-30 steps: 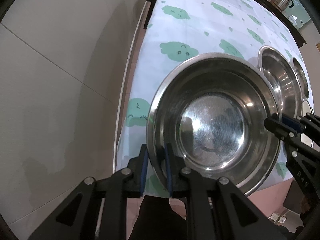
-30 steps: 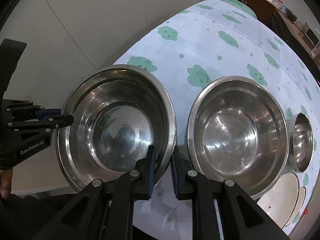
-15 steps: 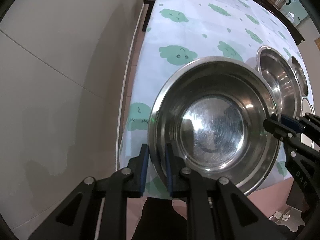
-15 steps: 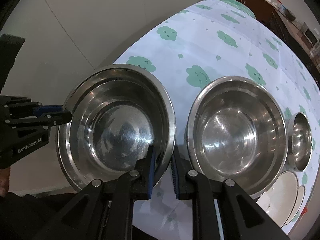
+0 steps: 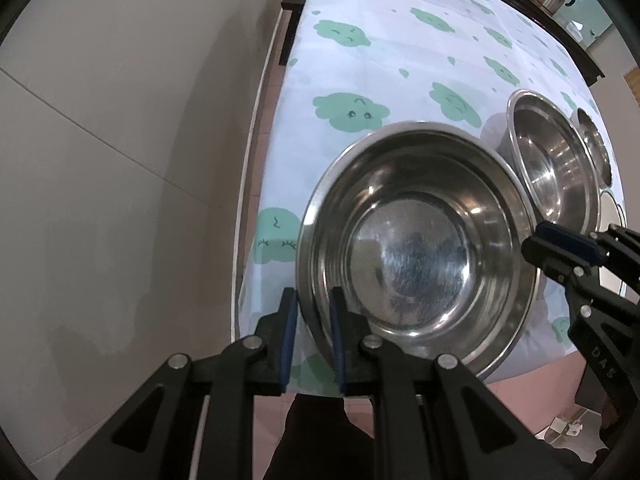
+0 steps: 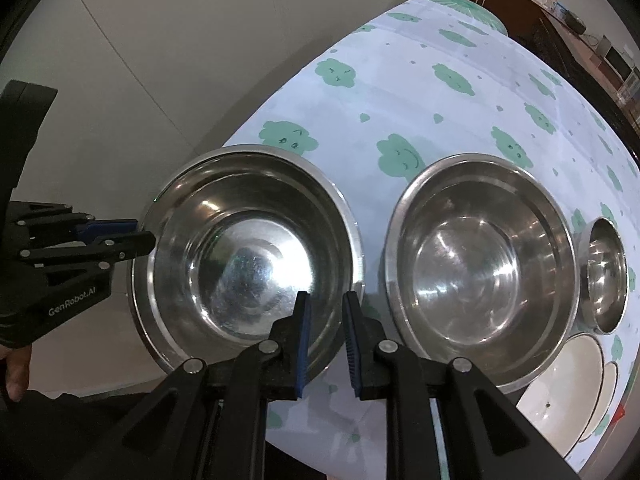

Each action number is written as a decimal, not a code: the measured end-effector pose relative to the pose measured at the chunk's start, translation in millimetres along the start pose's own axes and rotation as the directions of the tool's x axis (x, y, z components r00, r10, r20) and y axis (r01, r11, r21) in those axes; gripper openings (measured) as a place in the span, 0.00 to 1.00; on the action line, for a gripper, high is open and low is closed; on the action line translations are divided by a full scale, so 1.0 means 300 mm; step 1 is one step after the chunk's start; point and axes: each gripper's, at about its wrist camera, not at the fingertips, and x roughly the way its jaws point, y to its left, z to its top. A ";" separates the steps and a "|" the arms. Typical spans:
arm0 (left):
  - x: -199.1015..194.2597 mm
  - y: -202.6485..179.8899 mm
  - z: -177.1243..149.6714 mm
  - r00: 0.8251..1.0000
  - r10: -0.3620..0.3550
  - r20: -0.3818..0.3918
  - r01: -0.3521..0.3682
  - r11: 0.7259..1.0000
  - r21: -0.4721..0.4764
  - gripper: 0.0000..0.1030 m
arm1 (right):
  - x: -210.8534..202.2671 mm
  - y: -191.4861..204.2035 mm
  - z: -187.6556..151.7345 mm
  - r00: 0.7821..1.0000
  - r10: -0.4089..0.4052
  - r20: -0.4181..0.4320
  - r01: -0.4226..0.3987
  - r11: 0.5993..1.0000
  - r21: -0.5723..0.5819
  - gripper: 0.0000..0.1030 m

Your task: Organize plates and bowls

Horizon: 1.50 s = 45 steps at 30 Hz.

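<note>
A long table under a smooth white cloth [image 5: 400, 52] printed with green cloud faces ran beside a plain pale wall [image 5: 100, 140]. At its near corner the left gripper [image 5: 312, 336], black-framed with ribbed blue pads, was clamped on the rim of a wide, round stainless steel bowl [image 5: 416, 252] whose flat base was finely scratched and dull. On the opposite side the right gripper [image 6: 326, 344] straddled the same rim; its jaws had just been easing apart, the rim between them, and the inner pad showed a narrow gap to the bowl's wall. Just beside it on the cloth sat a second steel bowl [image 6: 480, 268], shiny and of similar size, then a small steel bowl [image 6: 606, 276], and near the edge two glossy cream ceramic bowls [image 6: 560, 384].
</note>
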 end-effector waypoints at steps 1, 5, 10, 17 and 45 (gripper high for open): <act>0.001 0.002 0.003 1.000 0.000 0.000 0.000 1.000 0.002 0.13 | 0.000 0.002 -0.001 1.000 -0.003 0.000 0.003 1.000 -0.002 0.19; -0.005 0.002 0.004 1.000 0.002 0.007 -0.002 1.000 0.004 0.15 | 0.000 0.002 0.000 1.000 -0.002 0.000 0.002 1.000 0.003 0.19; -0.014 -0.005 -0.003 1.000 0.001 0.013 -0.001 1.000 0.011 0.17 | 0.000 0.003 -0.002 1.000 -0.003 -0.003 0.003 1.000 0.003 0.19; -0.020 -0.009 -0.004 1.000 -0.002 0.014 0.002 1.000 0.014 0.33 | -0.012 -0.001 0.000 1.000 -0.007 0.022 0.007 1.000 0.012 0.19; -0.099 -0.053 0.017 0.992 0.077 0.097 -0.076 0.997 -0.013 0.73 | -0.071 -0.070 -0.005 0.993 0.002 0.122 -0.008 0.999 0.050 0.59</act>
